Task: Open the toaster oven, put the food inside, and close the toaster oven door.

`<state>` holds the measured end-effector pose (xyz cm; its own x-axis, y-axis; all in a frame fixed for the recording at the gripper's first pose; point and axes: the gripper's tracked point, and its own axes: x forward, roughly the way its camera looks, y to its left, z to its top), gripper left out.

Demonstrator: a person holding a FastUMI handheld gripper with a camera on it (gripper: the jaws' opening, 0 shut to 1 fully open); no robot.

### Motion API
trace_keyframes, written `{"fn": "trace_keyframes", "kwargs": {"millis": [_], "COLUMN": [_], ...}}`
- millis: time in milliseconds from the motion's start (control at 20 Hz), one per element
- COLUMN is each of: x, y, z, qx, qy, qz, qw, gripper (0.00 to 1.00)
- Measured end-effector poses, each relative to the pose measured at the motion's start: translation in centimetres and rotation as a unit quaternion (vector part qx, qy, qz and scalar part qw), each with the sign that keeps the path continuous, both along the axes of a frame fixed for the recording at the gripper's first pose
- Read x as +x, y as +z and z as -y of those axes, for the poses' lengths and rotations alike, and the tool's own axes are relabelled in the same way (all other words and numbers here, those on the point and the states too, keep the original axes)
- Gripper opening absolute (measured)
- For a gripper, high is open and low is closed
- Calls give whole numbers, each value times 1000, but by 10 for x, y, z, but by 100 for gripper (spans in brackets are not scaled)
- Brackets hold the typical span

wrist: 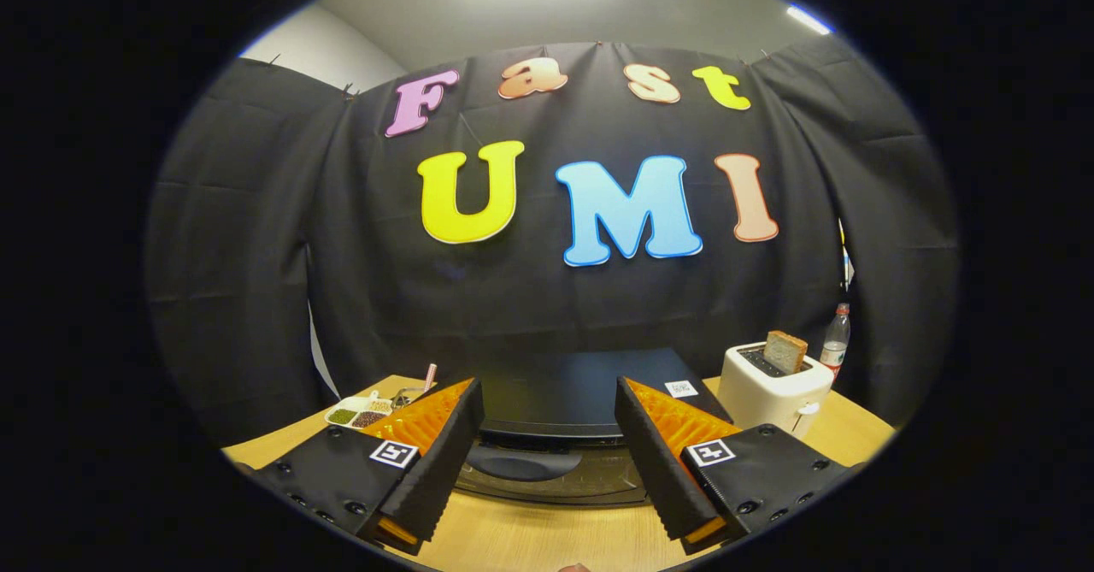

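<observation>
Fingers of the gripper (547,461) stand wide apart with nothing held between them. In the gap, just ahead, sits the toaster oven (555,435), dark, its door seemingly closed with the handle (521,462) low between the fingertips. This looks like the first step, opening the door, not yet begun. The next move likely calls for lowering onto that handle, closing on it, and pulling. Beyond the right finger a white toaster (769,388) holds a slice of bread (785,351); a bottle (836,337) stands behind. Beyond the left finger lies a divided tray (359,412) on the wooden table (547,542).
</observation>
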<state>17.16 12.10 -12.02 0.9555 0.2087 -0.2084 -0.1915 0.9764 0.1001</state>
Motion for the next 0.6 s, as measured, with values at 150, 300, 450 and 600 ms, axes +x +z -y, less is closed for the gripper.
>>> {"fn": "trace_keyframes", "kwargs": {"millis": [150,300,450,600], "x": [11,17,21,23], "y": [-19,-35,-49,-62], "z": [-9,-20,-29,-35], "qx": [-4,-5,-12,-25], "qy": [2,5,8,7], "qz": [-17,-33,-47,-57], "qw": [1000,999,999,998], "gripper": [98,98,98,98]}}
